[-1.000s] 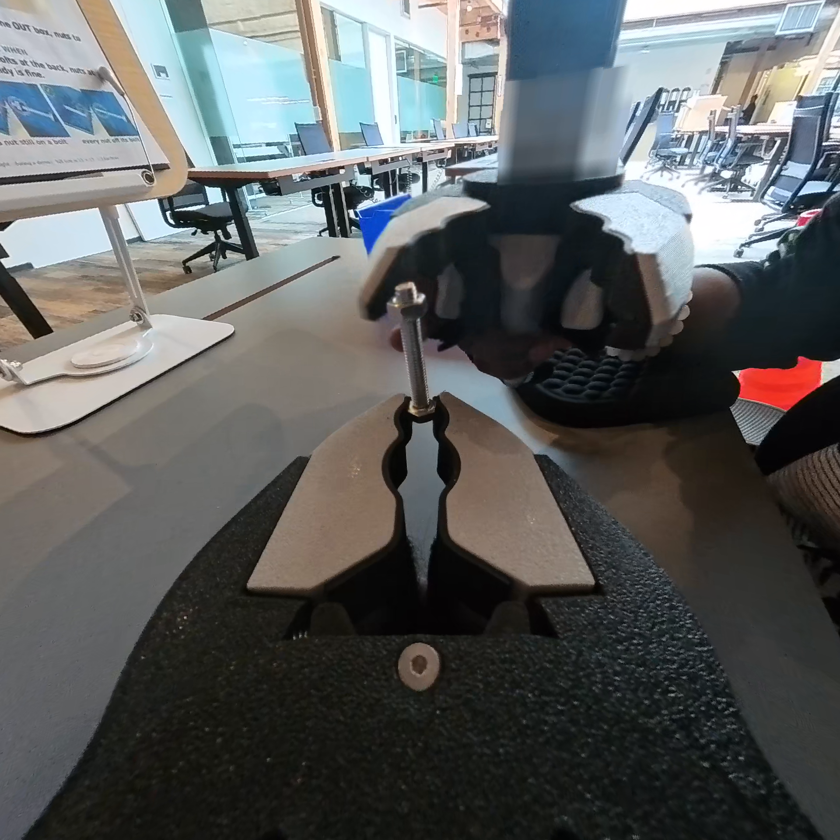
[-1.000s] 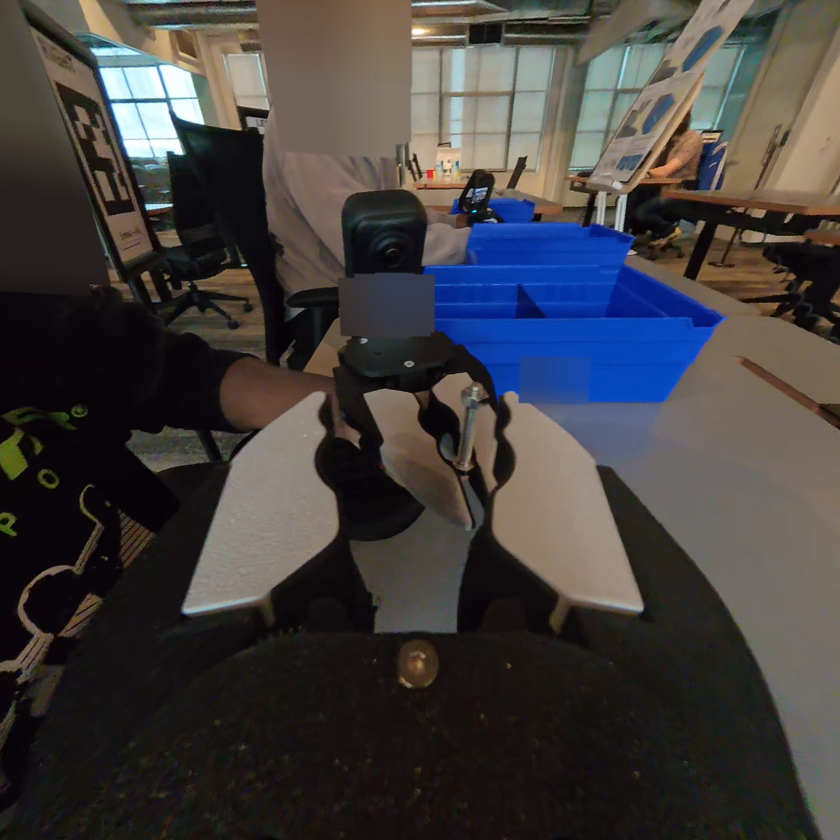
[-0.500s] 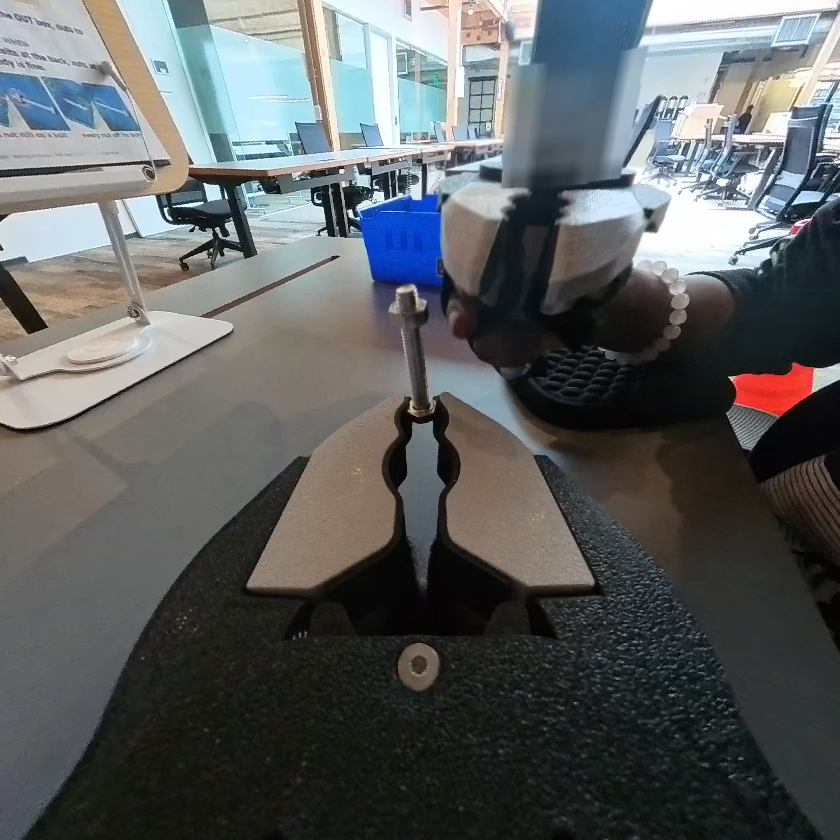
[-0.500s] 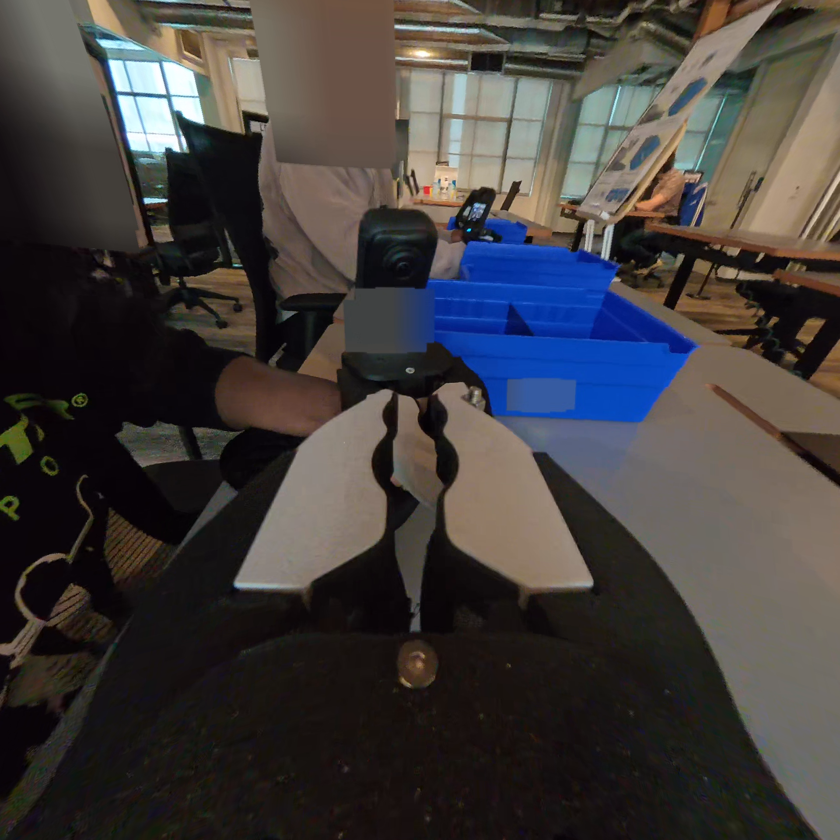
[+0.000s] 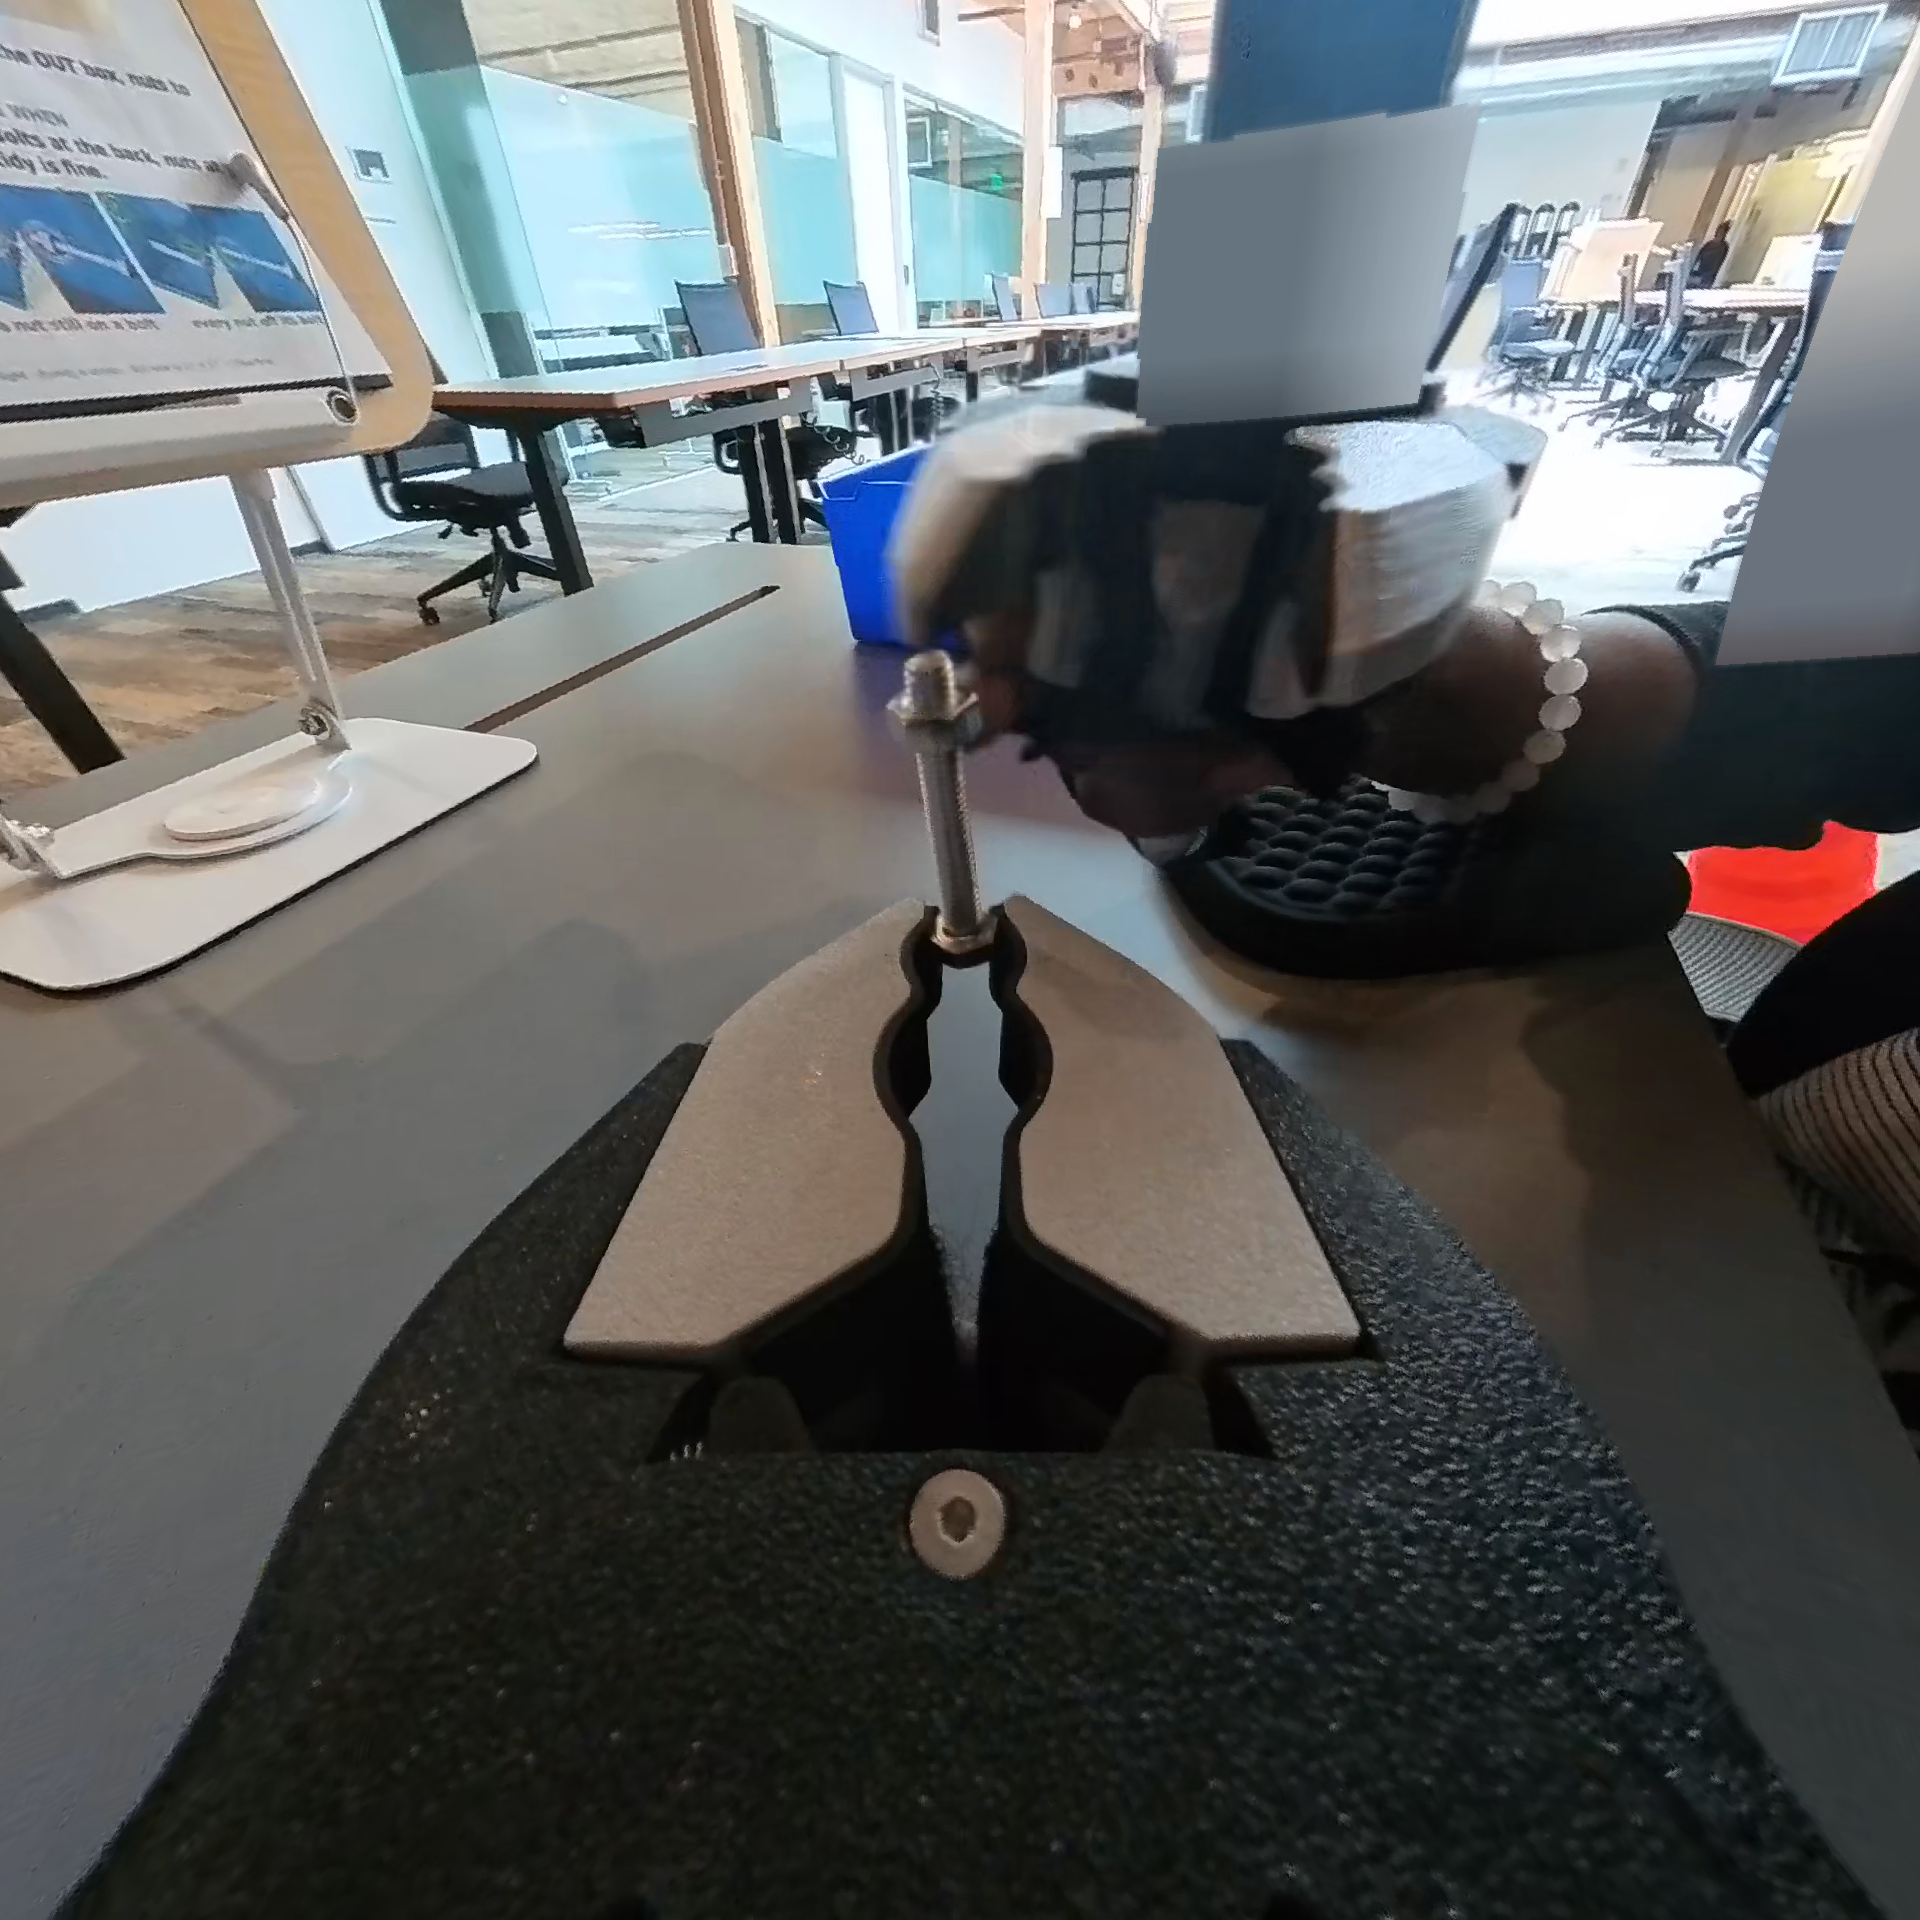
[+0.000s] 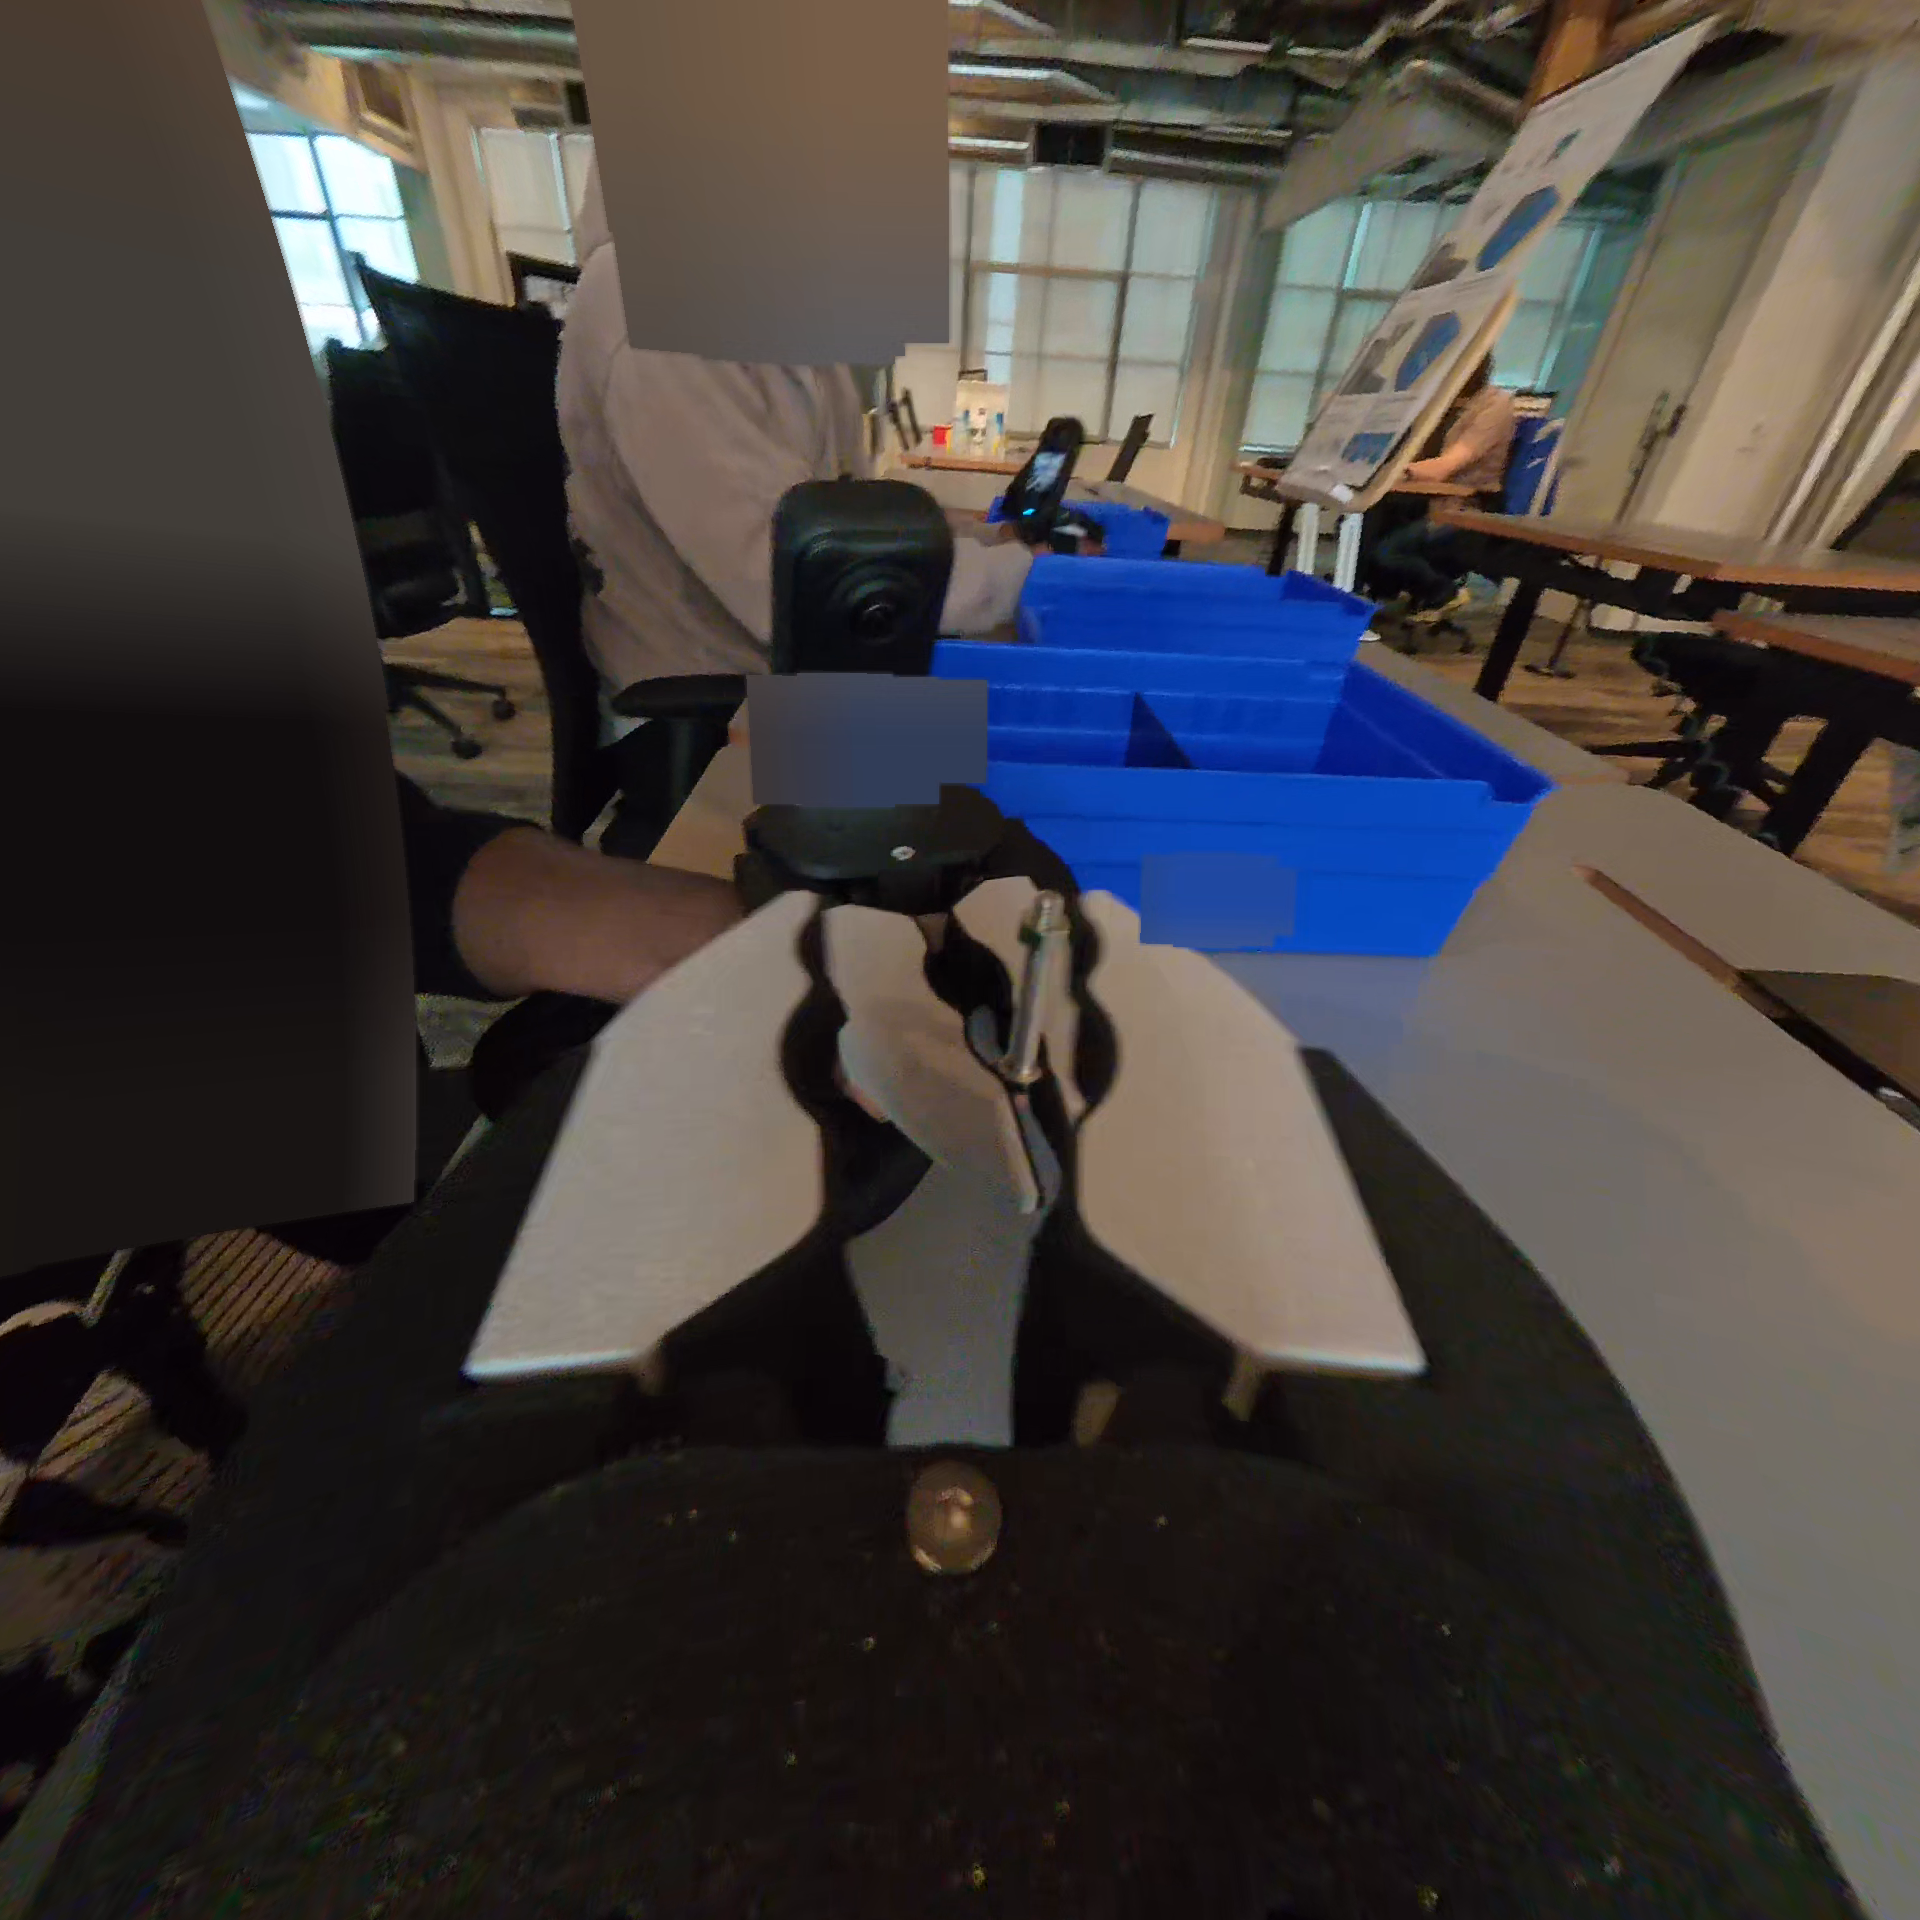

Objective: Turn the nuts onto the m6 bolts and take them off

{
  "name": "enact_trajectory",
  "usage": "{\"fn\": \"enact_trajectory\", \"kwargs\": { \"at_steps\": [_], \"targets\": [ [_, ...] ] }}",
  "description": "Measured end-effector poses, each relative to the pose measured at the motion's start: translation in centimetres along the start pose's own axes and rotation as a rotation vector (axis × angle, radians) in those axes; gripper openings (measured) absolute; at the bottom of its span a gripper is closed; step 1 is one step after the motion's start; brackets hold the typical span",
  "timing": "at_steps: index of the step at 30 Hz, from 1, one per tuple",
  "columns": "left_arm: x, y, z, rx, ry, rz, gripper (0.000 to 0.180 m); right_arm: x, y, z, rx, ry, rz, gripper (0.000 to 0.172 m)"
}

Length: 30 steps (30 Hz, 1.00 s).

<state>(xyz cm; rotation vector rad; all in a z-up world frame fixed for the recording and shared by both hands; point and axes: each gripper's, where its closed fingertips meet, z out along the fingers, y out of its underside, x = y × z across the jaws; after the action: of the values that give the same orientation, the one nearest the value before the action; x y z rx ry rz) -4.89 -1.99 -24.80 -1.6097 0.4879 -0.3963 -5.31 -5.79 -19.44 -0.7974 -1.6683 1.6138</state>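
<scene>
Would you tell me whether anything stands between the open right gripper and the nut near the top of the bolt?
Nothing visible does. The right gripper hangs open just beside the nut, which sits near the top of the bolt that the left gripper clamps upright.

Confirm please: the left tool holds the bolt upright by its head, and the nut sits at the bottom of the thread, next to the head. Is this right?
Not quite. The left tool does hold the bolt upright by its head, but the nut sits near the top of the thread, just under the free end. The left wrist view shows this.
</scene>
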Motion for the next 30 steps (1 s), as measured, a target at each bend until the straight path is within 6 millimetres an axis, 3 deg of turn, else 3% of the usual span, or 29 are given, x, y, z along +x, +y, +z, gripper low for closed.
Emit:
{"fn": "enact_trajectory", "kwargs": {
  "at_steps": [2, 3, 4, 8, 11, 14, 16, 19, 22, 23, 25, 27, 28, 29, 30],
  "targets": [
    [0.1, 0.2, 0.1, -0.012, 0.002, 0.005, 0.008, 0.3, 0.1, 0.3, 0.01, 0.006, 0.023, 0.076],
    [0.1, 0.2, 0.2, -0.016, 0.002, 0.005, 0.008, 0.1, 0.3, 0.5, -0.001, -0.007, 0.032, 0.082],
    [0.0, 0.2, 0.2, -0.015, 0.001, 0.003, 0.008, -0.2, 0.7, 0.6, -0.025, -0.022, 0.032, 0.079],
    [-0.2, 0.1, 0.0, -0.004, -0.006, -0.01, 0.008, -1.2, 0.5, 0.1, -0.034, -0.066, -0.049, 0.016],
    [-0.1, 0.1, 0.1, -0.007, -0.002, -0.009, 0.008, -0.7, -0.1, -0.2, -0.002, -0.046, -0.016, 0.022],
    [0.0, 0.1, 0.1, -0.009, 0.0, -0.003, 0.008, 0.7, 0.3, 0.1, 0.0, 0.029, 0.015, 0.071],
    [-0.1, 0.1, 0.1, -0.009, 0.001, -0.004, 0.008, 0.6, 1.0, 0.4, -0.031, 0.019, 0.021, 0.082],
    [-0.1, 0.2, 0.2, -0.015, 0.001, -0.012, 0.008, -0.2, 1.1, 0.6, -0.047, -0.014, -0.004, 0.072],
    [-0.2, 0.2, 0.2, -0.015, -0.002, -0.017, 0.008, -0.7, 0.6, 0.1, -0.037, -0.029, -0.069, 0.021],
    [-0.2, 0.2, 0.1, -0.012, -0.001, -0.017, 0.008, -0.8, 0.3, 0.0, -0.02, -0.031, -0.064, 0.018],
    [-0.2, 0.2, 0.1, -0.011, -0.001, -0.014, 0.008, -0.2, 0.3, 0.0, -0.015, -0.002, -0.034, 0.029],
    [-0.1, 0.2, 0.2, -0.016, 0.0, -0.011, 0.008, 0.6, 0.6, 0.2, -0.022, 0.034, -0.012, 0.061],
    [-0.1, 0.3, 0.2, -0.018, 0.001, -0.009, 0.008, 0.6, 0.8, 0.3, -0.032, 0.031, -0.002, 0.069],
    [-0.1, 0.3, 0.2, -0.019, 0.0, -0.01, 0.008, 0.3, 1.0, 0.4, -0.043, 0.014, 0.005, 0.066],
    [-0.2, 0.3, 0.2, -0.017, -0.001, -0.012, 0.008, -0.1, 1.1, 0.4, -0.057, -0.009, 0.001, 0.052]
  ]
}}
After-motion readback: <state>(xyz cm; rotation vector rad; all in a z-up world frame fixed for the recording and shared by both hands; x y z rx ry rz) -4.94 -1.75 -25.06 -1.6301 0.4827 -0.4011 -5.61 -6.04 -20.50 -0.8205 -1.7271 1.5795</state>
